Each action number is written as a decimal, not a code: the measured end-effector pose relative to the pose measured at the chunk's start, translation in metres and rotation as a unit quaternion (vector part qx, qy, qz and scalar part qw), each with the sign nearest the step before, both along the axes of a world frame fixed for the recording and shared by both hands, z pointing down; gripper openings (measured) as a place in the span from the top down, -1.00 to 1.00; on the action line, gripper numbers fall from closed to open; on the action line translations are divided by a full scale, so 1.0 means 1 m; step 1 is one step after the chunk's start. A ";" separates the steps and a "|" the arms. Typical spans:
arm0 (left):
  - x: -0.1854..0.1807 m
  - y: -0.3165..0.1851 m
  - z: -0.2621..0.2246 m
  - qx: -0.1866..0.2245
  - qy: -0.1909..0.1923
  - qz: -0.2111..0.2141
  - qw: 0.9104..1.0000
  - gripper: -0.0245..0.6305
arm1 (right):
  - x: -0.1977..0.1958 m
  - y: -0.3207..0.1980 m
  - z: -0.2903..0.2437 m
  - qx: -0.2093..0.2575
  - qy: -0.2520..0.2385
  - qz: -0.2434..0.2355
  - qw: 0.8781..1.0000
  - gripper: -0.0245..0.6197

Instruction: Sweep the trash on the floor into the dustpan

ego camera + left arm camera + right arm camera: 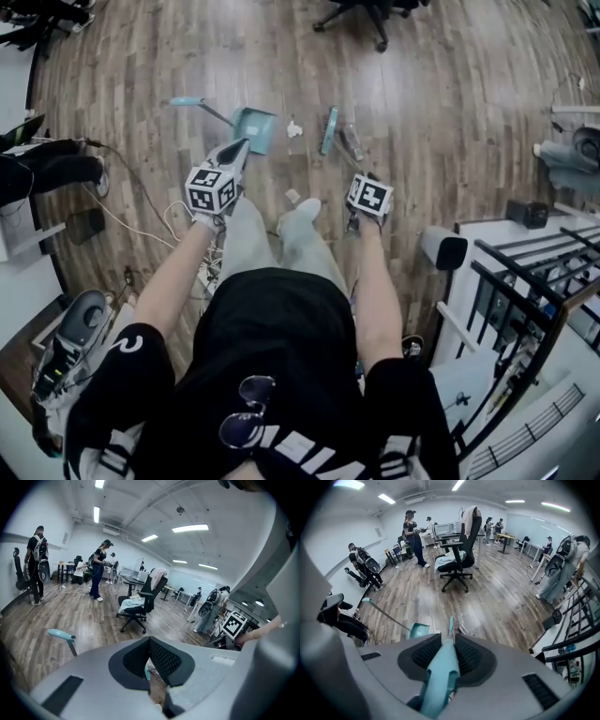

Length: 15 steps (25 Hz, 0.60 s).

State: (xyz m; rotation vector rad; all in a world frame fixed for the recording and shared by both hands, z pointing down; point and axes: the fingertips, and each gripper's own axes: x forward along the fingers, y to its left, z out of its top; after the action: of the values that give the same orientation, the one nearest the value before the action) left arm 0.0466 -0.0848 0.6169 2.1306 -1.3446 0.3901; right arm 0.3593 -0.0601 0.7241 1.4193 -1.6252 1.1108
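Broom handle (438, 681) clamped in right tool (450, 639); left tool (149, 644) seemingly closed beside dustpan (255, 127).

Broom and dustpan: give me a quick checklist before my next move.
1. Broom gripped: ok. The right gripper is shut on the broom handle.
2. Dustpan gripped: not ok. The left gripper is shut on nothing; the dustpan lies alone on the floor.
3. Trash lined up: ok. The paper lies between the dustpan and the broom head.
4. Dustpan lip flat on the floor: cannot tell.
5. All trash spotted: cannot tell. A clear thing lies beside the broom head.
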 end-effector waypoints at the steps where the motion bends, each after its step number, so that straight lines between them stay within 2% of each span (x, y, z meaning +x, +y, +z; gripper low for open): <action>1: -0.001 -0.003 0.004 -0.002 0.000 0.001 1.000 0.93 | -0.002 -0.002 0.007 -0.002 0.001 0.000 1.000 0.66; 7: -0.005 -0.025 0.029 -0.010 -0.003 0.018 1.000 0.93 | -0.015 -0.005 0.052 -0.033 0.028 0.001 0.999 0.66; 11: -0.016 -0.034 0.038 -0.016 -0.001 0.029 0.999 0.93 | -0.015 -0.001 0.070 -0.057 0.105 -0.017 0.993 0.66; 15: -0.033 -0.036 0.046 -0.024 0.003 0.030 0.999 0.93 | -0.054 0.002 0.079 -0.054 0.101 -0.047 0.992 0.66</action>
State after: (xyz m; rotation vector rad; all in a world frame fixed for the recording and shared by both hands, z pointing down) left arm 0.0132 -0.1212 0.6626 2.1357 -1.2577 0.4350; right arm 0.3055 -0.0585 0.8034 1.3261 -1.4524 0.9539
